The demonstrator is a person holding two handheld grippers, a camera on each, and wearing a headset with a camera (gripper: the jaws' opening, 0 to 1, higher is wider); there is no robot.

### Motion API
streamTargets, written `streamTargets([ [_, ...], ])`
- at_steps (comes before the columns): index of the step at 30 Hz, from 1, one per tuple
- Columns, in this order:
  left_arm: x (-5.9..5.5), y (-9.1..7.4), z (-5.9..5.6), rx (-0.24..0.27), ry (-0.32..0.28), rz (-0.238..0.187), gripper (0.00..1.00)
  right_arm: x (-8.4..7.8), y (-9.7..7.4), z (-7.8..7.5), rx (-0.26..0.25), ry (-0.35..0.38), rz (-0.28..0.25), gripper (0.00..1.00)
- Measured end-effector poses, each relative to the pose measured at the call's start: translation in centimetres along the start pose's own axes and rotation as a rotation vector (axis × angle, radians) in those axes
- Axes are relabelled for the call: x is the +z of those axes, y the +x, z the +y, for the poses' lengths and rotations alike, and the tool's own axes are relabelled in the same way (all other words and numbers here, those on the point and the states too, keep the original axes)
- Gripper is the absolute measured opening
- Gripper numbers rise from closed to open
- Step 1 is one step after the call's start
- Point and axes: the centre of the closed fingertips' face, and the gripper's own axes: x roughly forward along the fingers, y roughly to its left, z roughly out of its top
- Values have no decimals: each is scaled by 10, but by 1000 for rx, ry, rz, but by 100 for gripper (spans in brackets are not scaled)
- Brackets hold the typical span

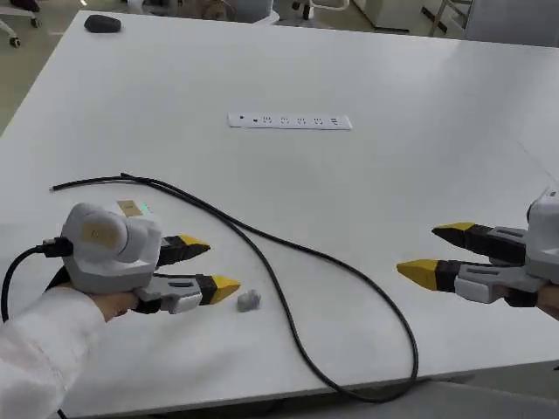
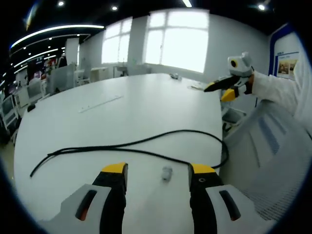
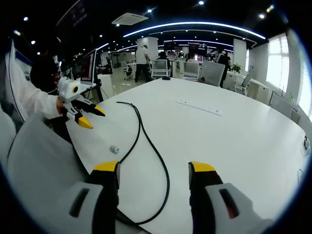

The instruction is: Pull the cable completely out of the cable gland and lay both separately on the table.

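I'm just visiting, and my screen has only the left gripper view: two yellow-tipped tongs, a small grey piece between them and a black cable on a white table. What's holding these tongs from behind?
Observer: In the head view, a person's hand in a white sleeve grips the grey-and-black left gripper by its body.
Visitor: So it works without any wire?
Observer: No. A thin black lead plugs into the back of it and curves away toward the person.
Visitor: Is anybody else in the room?
Observer: Yes. The right gripper view shows people standing among desks and chairs, far beyond the white table.
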Motion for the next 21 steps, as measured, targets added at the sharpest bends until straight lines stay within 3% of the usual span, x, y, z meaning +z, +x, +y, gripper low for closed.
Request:
streamTargets([
  [2, 2, -20, 3, 30, -31, 20, 60, -3, -2, 3, 4, 0, 12, 60],
  [5, 15, -49, 3, 69, -89, -18, 69, -7, -6, 8, 10, -6, 25, 61],
  [12, 26, -104, -3, 133, -196, -52, 73, -14, -18, 16, 23, -21, 51, 64],
  [18, 30, -123, -17, 131, -215, -71, 75, -22, -26, 20, 25, -20, 73, 64],
  [21, 29, -124, -18, 137, -222, -78, 75, -24, -27, 21, 29, -21, 80, 64],
])
